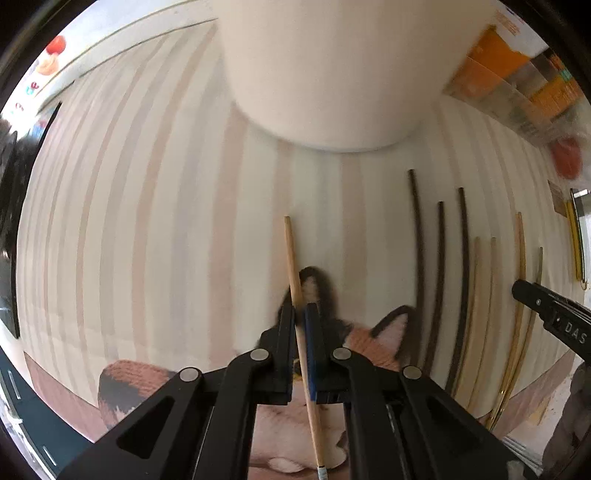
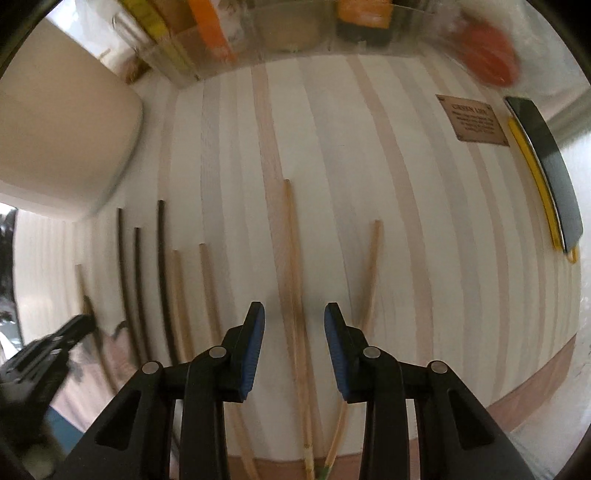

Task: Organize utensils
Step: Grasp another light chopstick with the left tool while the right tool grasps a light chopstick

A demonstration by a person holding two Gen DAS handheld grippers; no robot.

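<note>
Clamping a chopstick (image 1: 297,295), left claw (image 1: 300,314) grips midway.

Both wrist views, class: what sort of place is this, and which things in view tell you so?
Probably a home kitchen or dining table: chopsticks lie in rows on a striped wooden tabletop, beside a white container and clear bins of packaged goods.

The tabletop (image 2: 325,155) was pale wood in long cream and pinkish stripes, with a darker band along its near edge. On it lay three dark chopsticks (image 2: 162,273) side by side, pale wooden chopsticks (image 2: 291,258) beside and to the right of them, and a white container (image 1: 332,74) standing at the far end. Farther right sat a small brown plaque (image 2: 474,120), a dark flat device on yellow (image 2: 546,166), and a clear box (image 2: 280,33) along the far edge.
</note>
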